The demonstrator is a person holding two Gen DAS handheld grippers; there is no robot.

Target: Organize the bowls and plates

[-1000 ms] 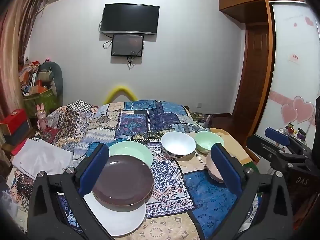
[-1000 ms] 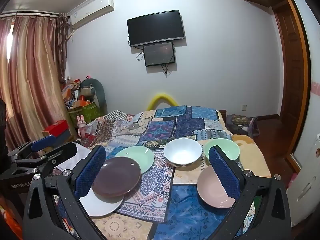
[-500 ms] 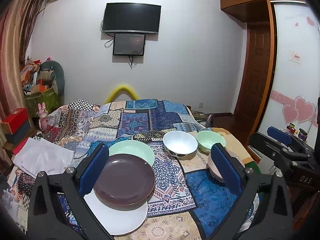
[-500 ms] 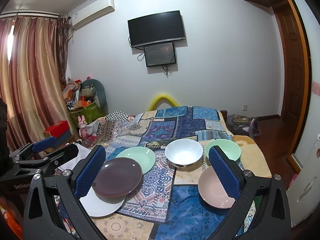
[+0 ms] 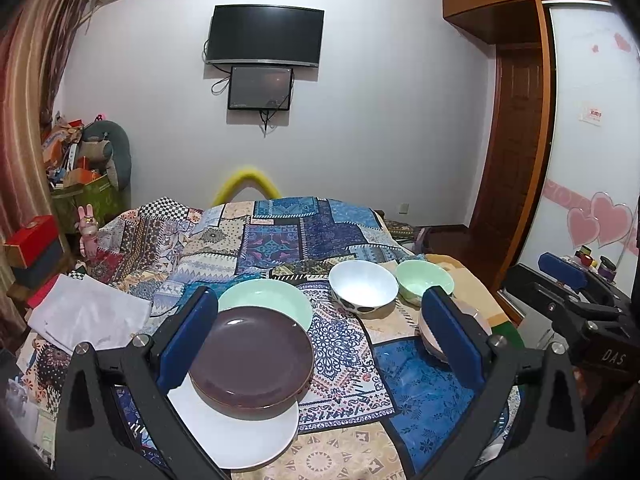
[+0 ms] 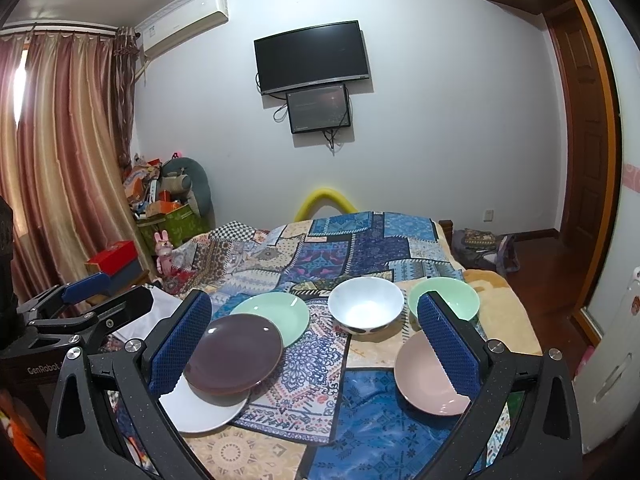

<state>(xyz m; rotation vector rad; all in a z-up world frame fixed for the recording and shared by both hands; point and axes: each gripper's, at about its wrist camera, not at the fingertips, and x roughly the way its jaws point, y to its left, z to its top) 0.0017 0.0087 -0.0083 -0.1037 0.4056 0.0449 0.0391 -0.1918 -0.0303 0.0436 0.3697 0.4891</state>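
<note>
On the patchwork bed cover, a dark purple plate (image 5: 252, 356) (image 6: 234, 354) rests on a white plate (image 5: 240, 436) (image 6: 204, 408), overlapping a pale green plate (image 5: 272, 304) (image 6: 276, 312). A white bowl (image 5: 362, 288) (image 6: 366, 304) and a green bowl (image 5: 424, 278) (image 6: 448, 298) stand behind. A pink bowl (image 6: 424, 376) lies front right, mostly hidden behind a finger in the left wrist view (image 5: 430, 340). My left gripper (image 5: 320, 340) and right gripper (image 6: 316, 352) are both open, empty, held above the dishes.
A white cloth (image 5: 84, 316) lies at the bed's left edge. Boxes and clutter (image 6: 160, 204) stand at the left wall near the curtain. A wardrobe (image 5: 584, 160) and wooden door are to the right. Each gripper shows at the edge of the other's view.
Both views have shifted very slightly; the dishes sit marginally lower and closer in frame. Nothing was taken hold of or moved on the bed.
</note>
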